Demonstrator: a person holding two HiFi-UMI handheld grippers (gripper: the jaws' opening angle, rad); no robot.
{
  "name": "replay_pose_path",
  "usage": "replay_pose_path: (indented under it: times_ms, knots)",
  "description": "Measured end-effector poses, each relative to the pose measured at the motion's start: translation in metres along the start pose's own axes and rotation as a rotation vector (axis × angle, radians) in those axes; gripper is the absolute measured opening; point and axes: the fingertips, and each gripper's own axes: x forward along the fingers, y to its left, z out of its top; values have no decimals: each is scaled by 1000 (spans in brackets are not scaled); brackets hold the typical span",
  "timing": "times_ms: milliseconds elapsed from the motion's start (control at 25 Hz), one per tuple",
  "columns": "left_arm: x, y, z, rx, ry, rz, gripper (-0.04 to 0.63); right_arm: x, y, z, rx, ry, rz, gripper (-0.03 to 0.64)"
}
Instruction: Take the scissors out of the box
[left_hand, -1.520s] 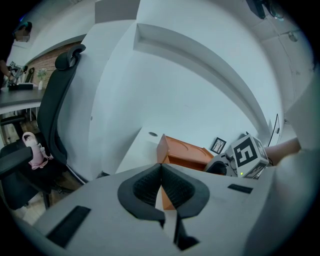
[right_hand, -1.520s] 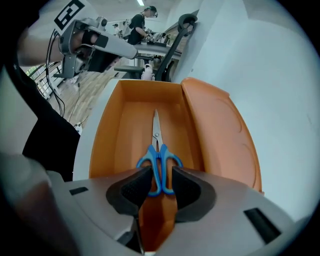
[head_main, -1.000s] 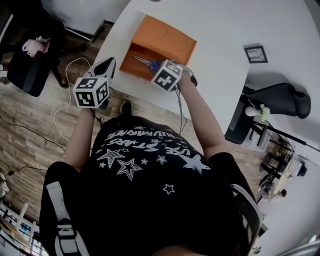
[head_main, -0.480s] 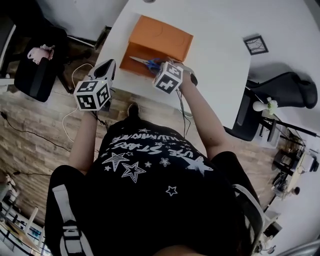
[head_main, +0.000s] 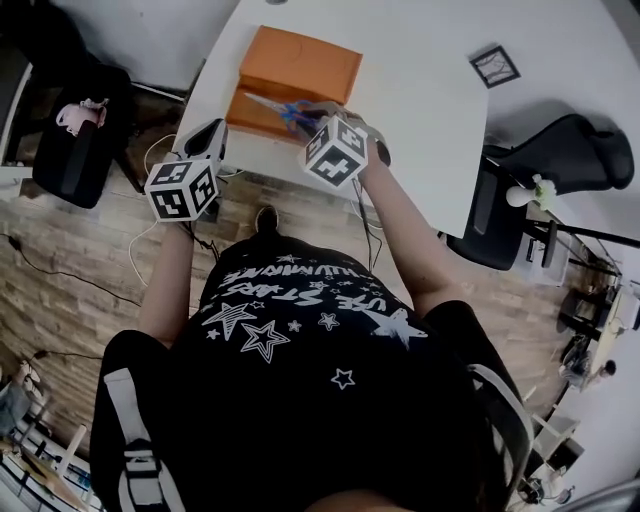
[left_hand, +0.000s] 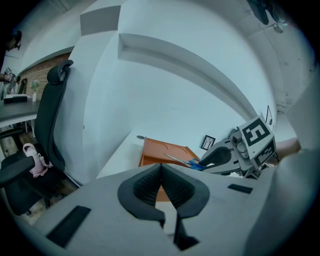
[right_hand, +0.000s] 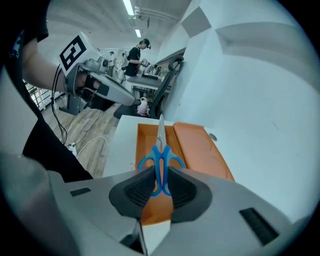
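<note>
The blue-handled scissors (right_hand: 160, 161) hang above the open orange box (right_hand: 149, 142), blades pointing away from me, with my right gripper (right_hand: 160, 176) shut on the handles. In the head view the scissors (head_main: 280, 108) stick out from the right gripper (head_main: 306, 120) over the near edge of the box (head_main: 300, 65). My left gripper (head_main: 205, 140) hovers beside the table's left edge, clear of the box. Its jaws (left_hand: 161, 169) are shut with nothing between them. From there I see the scissors (left_hand: 181, 160) and the right gripper (left_hand: 225, 155) past the box (left_hand: 167, 151).
The box sits near the left front corner of a white table (head_main: 420, 120). A small framed card (head_main: 495, 65) lies further right. Black office chairs stand at the right (head_main: 565, 150) and left (head_main: 60, 140). Cables (head_main: 150, 160) trail on the wooden floor.
My right gripper has risen with the scissors, lifting them out of the box tray. My left gripper has drifted a little along the table's edge.
</note>
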Motion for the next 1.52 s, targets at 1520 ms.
replay_pose_path:
  times_ms: [1520]
  knots:
    - [-157, -226, -104, 86, -47, -52, 17, -227, 144, -157, 357, -172, -158, 103]
